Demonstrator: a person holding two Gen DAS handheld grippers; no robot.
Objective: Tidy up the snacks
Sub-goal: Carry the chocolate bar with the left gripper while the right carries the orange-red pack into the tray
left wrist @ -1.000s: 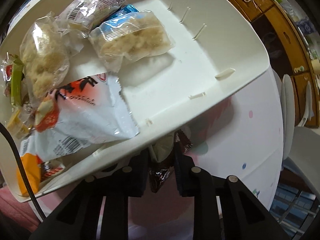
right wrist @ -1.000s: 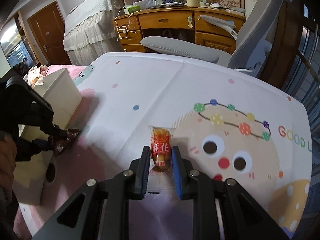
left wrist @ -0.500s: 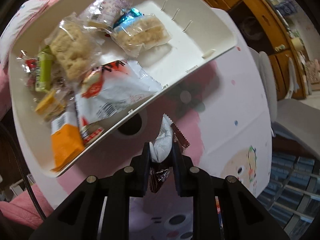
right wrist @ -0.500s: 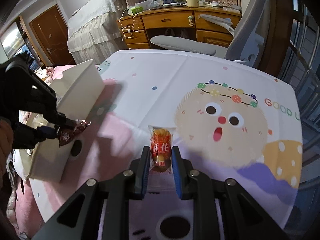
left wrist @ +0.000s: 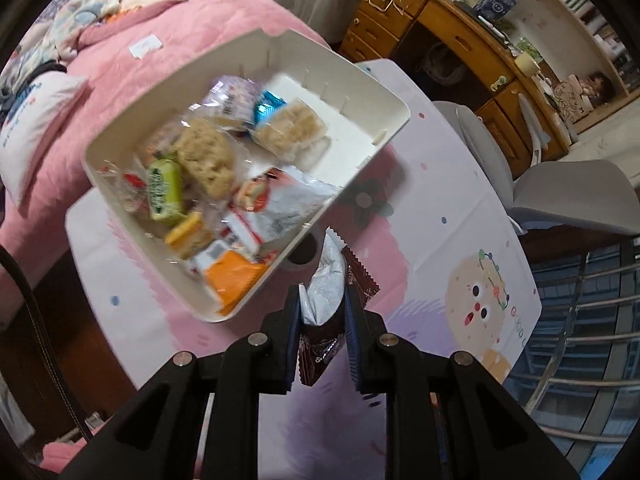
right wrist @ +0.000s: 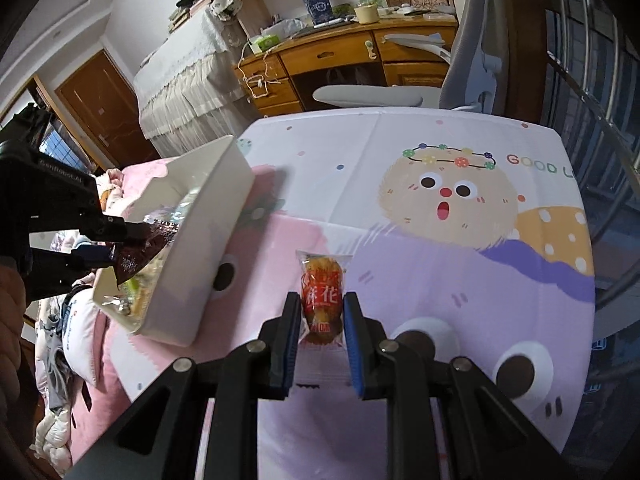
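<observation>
Two snack packets held above the cartoon-print surface [right wrist: 400, 240].
Left hand-held gripper [left wrist: 322, 312] pinches a dark-brown wrapper [left wrist: 320, 350] beside the white bin [left wrist: 360, 64]; right hand-held gripper [right wrist: 322, 312] clamps an orange-red snack pack [right wrist: 322, 300].

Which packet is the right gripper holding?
On the cartoon tablecloth, right of the white bin, the right gripper is shut on a clear packet. It alone has a red label over golden twists; the left gripper's is dark brown.
</observation>
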